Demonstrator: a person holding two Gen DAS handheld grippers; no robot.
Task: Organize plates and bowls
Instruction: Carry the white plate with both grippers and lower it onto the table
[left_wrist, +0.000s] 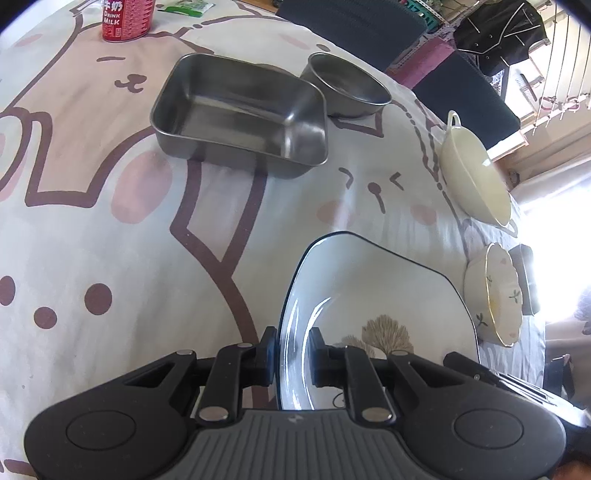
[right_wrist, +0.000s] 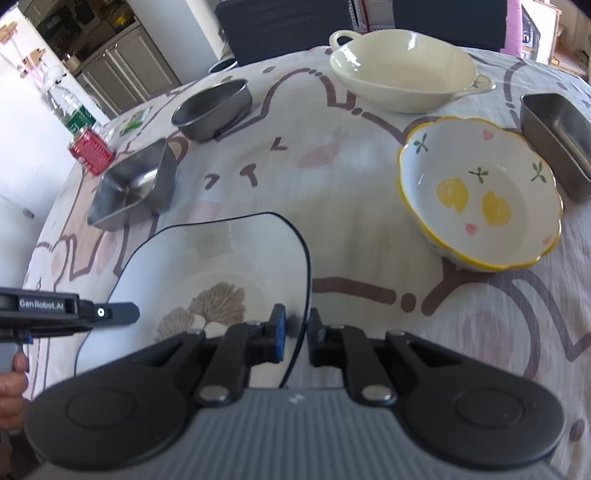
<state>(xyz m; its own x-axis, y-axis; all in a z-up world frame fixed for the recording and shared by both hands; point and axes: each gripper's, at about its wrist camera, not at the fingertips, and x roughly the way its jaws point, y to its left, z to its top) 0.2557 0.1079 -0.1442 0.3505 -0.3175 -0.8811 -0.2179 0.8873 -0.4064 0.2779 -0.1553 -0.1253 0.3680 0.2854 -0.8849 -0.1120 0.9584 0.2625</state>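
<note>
1. Left gripper (left_wrist: 291, 356) is seen clamped on the left rim of the white plate (left_wrist: 369, 295), 1 pad on each face of the rim.
2. Right gripper (right_wrist: 295, 338) is closed on the opposite rim of the same plate (right_wrist: 207, 266) – the dark edge line runs between its 2 pads.
3. The plate, white with a thin dark border and a brown leaf motif, is held at both sides above the patterned tablecloth (left_wrist: 110, 240); whether its underside touches the cloth cannot be told.
4. In the right wrist view the left gripper's black body (right_wrist: 66, 314) is seen at the plate's far side, with part of a hand (right_wrist: 11, 380) below it.
5. A rectangular steel tray (left_wrist: 240, 114) is seen beyond the plate, and a round steel bowl (left_wrist: 347, 85) stands just beside its far corner.
6. A cream bowl with 2 handles (right_wrist: 402, 70) sits towards the far edge of the table.
7. A scalloped bowl with a yellow rim (right_wrist: 480, 195) – painted with hearts and small leaves – stands near the plate on its right.
8. A 2nd steel tray (right_wrist: 557, 140) lies just behind the scalloped bowl.
9. A red milk can (left_wrist: 125, 18) stands well apart from the plate, past the rectangular tray.
</note>
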